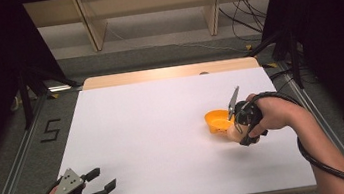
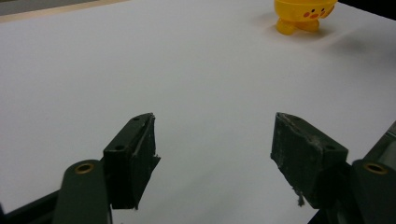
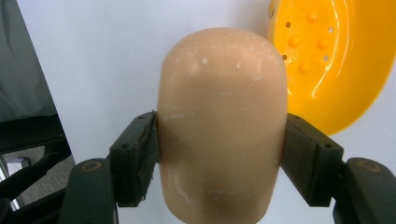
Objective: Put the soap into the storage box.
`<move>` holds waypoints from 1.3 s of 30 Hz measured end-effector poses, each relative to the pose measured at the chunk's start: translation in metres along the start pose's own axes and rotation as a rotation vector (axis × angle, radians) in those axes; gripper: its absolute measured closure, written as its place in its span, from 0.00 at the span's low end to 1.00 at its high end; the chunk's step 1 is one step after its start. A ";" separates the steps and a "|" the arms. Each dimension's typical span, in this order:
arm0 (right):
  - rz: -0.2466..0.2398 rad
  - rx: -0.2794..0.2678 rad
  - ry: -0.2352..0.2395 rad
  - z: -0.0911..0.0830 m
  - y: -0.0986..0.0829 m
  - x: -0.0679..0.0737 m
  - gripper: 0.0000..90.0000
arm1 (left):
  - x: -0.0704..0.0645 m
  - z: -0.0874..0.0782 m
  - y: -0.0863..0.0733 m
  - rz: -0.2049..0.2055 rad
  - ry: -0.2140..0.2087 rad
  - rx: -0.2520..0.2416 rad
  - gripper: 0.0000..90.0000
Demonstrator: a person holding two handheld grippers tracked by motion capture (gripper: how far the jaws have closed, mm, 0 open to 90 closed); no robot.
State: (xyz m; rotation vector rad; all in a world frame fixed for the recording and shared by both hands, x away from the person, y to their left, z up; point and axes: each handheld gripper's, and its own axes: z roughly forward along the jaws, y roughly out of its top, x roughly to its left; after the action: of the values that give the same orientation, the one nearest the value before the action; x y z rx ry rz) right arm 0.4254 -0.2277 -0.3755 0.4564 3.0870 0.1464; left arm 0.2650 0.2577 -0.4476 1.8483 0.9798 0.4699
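Clamped between my right gripper's (image 3: 219,154) jaws is one rounded tan piece (image 3: 222,121), perhaps an egg-shaped half; its far end is poorly seen from above. Just beyond it lies one yellow duck-faced bowl (image 1: 217,120), dotted with small holes inside, on the right half of the white table (image 1: 154,129) and well in from the right edge. My left gripper (image 1: 99,181) rests at the near left corner, jaws wide apart on nothing. Two grippers, two objects. Broad bare surface spreads between my hands and across the far left.
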 end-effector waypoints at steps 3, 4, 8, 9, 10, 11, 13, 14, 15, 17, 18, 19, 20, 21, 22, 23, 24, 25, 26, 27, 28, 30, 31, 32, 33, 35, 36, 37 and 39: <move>0.001 -0.001 0.001 0.000 0.000 0.000 0.38 | 0.000 0.000 0.000 -0.006 0.003 0.005 0.34; -0.007 -0.010 0.007 0.000 0.000 -0.001 0.38 | -0.001 0.001 -0.001 -0.019 0.005 0.004 0.34; 0.005 -0.006 -0.002 -0.002 0.000 -0.001 0.38 | 0.000 0.000 0.000 0.000 0.004 -0.002 0.34; 0.010 -0.004 -0.007 -0.003 0.000 -0.002 0.38 | 0.000 0.000 0.000 0.002 0.006 -0.001 0.34; 0.010 -0.004 -0.007 -0.003 0.000 -0.002 0.38 | 0.000 0.000 0.000 0.002 0.006 -0.001 0.34; 0.011 -0.008 -0.004 -0.003 0.000 -0.002 0.38 | 0.000 0.000 0.000 -0.002 0.003 -0.006 0.34; 0.009 -0.012 -0.006 -0.003 0.001 -0.003 0.38 | 0.000 0.000 0.000 -0.006 0.003 -0.005 0.34; 0.008 -0.016 -0.006 -0.002 0.002 -0.004 0.38 | 0.000 0.000 0.000 -0.002 0.002 -0.005 0.34; 0.008 -0.016 -0.006 -0.002 0.002 -0.004 0.38 | 0.000 0.000 0.000 -0.002 0.002 -0.005 0.34; 0.020 -0.015 -0.009 -0.001 0.002 -0.004 0.38 | 0.000 0.000 0.000 -0.003 0.006 -0.002 0.34; 0.015 -0.017 -0.003 -0.001 0.003 -0.006 0.38 | 0.000 0.000 0.000 -0.003 0.008 -0.003 0.34; 0.015 -0.017 -0.003 -0.001 0.003 -0.006 0.38 | 0.000 0.000 0.000 -0.003 0.008 -0.003 0.34; 0.022 -0.021 -0.009 -0.001 0.004 -0.006 0.38 | 0.000 0.000 0.000 0.003 0.004 -0.002 0.34; 0.015 -0.024 -0.008 -0.001 0.004 -0.007 0.38 | 0.000 0.000 0.000 -0.005 0.003 -0.006 0.34; 0.020 -0.021 -0.008 -0.001 0.004 -0.007 0.38 | -0.001 0.000 0.000 -0.012 0.005 -0.005 0.34; 0.026 -0.019 -0.010 -0.001 0.005 -0.007 0.38 | -0.001 0.000 0.000 -0.012 0.005 -0.005 0.34; 0.040 -0.018 -0.017 -0.001 0.005 -0.006 0.38 | 0.000 0.000 0.000 -0.001 0.005 -0.001 0.34; 0.040 -0.018 -0.017 -0.001 0.005 -0.006 0.38 | 0.000 0.000 0.000 -0.001 0.005 -0.001 0.34; 0.028 -0.018 -0.013 -0.001 0.006 -0.007 0.38 | 0.000 0.000 0.000 0.002 0.004 -0.002 0.34; 0.014 -0.028 -0.012 -0.001 0.005 -0.009 0.38 | 0.000 0.000 0.000 -0.009 0.001 -0.005 0.34; 0.026 -0.026 -0.018 -0.001 0.006 -0.009 0.38 | 0.000 0.000 0.000 -0.004 0.007 -0.001 0.34; 0.019 -0.035 -0.017 0.000 0.007 -0.010 0.38 | 0.000 0.000 0.000 0.003 0.004 -0.002 0.34; 0.019 -0.035 -0.017 0.000 0.007 -0.010 0.38 | 0.000 0.000 0.000 0.002 0.004 -0.002 0.34; 0.042 -0.024 -0.024 -0.001 0.008 -0.009 0.38 | 0.000 0.000 0.000 -0.002 0.005 -0.003 0.34; 0.010 -0.037 -0.016 0.000 0.008 -0.012 0.38 | 0.000 0.000 0.000 0.000 0.005 -0.002 0.34; 0.031 -0.032 -0.021 0.000 0.009 -0.010 0.38 | 0.000 0.000 0.000 -0.001 0.001 -0.004 0.34; 0.036 -0.031 -0.022 -0.001 0.009 -0.010 0.38 | 0.000 0.000 0.000 -0.007 -0.001 -0.004 0.34; 0.035 -0.036 -0.024 -0.001 0.009 -0.010 0.38 | 0.000 0.000 0.000 -0.012 0.001 -0.005 0.34; 0.028 -0.046 -0.025 -0.001 0.010 -0.013 0.38 | 0.000 0.000 0.000 -0.004 -0.001 -0.005 0.34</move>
State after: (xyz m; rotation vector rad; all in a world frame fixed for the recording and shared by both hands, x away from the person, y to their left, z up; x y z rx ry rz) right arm 0.4403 -0.2219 -0.3737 0.4966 3.0470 0.2102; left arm 0.2651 0.2581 -0.4474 1.8417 0.9805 0.4683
